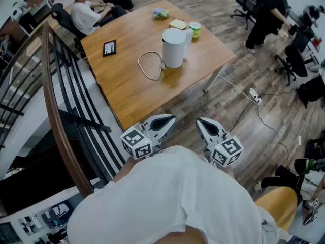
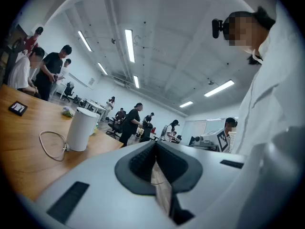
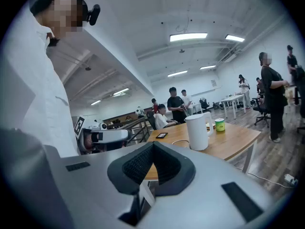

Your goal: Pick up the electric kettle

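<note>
From the head view, the white cylindrical electric kettle [image 1: 175,47] stands upright near the far side of the square wooden table [image 1: 132,90], well apart from both tools. The left gripper [image 1: 169,120] and right gripper [image 1: 202,122] are held close to the person's body, short of the table's near corner. The kettle's handle faces away to the right, just beside a small green-lidded cup [image 1: 194,29], so the person would do best to come round that side, open one gripper's jaws and close them on the handle. A grey looped cord [image 1: 147,66] lies on the wood and reaches the kettle's base; it may drag on the lift. A flat black device [image 1: 109,48] and a yellowish item [image 1: 177,24], perhaps a sponge, lie clear of the approach. A dark stair railing [image 1: 53,100] runs on the left.

In the left gripper view, that gripper [image 2: 155,148] has its pads pressed together with nothing between them; the kettle [image 2: 82,129] and cord [image 2: 51,145] sit far ahead on the left.

In the right gripper view, the gripper [image 3: 152,149] is likewise closed and empty, with kettle [image 3: 197,131] and cup [image 3: 219,124] ahead.
</note>
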Demonstrator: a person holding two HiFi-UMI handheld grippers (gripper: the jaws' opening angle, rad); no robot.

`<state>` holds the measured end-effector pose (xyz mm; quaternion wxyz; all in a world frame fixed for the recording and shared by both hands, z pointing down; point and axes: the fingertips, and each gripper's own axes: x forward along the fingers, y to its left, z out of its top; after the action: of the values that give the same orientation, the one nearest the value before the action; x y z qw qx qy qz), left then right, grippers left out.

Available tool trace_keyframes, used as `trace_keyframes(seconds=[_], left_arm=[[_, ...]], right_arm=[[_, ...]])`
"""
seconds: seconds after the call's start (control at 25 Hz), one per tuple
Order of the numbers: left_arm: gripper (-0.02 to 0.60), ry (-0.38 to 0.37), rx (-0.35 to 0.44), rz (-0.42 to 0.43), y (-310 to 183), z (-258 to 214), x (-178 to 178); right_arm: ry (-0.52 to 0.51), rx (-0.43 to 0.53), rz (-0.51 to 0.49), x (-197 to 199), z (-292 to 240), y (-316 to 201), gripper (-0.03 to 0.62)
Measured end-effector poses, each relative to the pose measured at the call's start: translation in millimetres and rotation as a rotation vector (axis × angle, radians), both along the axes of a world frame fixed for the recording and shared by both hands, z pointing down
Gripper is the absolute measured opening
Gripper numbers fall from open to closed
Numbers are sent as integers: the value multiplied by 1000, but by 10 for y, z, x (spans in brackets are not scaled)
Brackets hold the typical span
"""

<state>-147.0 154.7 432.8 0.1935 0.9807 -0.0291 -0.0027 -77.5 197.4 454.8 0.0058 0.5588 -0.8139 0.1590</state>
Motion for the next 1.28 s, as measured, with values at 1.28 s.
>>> trace_keyframes(seconds=[1.28], left_arm=[[6,-22,-83,12,-462,186,-113]], right_arm=[[-157,58,-3,-118,-26,-384,17]])
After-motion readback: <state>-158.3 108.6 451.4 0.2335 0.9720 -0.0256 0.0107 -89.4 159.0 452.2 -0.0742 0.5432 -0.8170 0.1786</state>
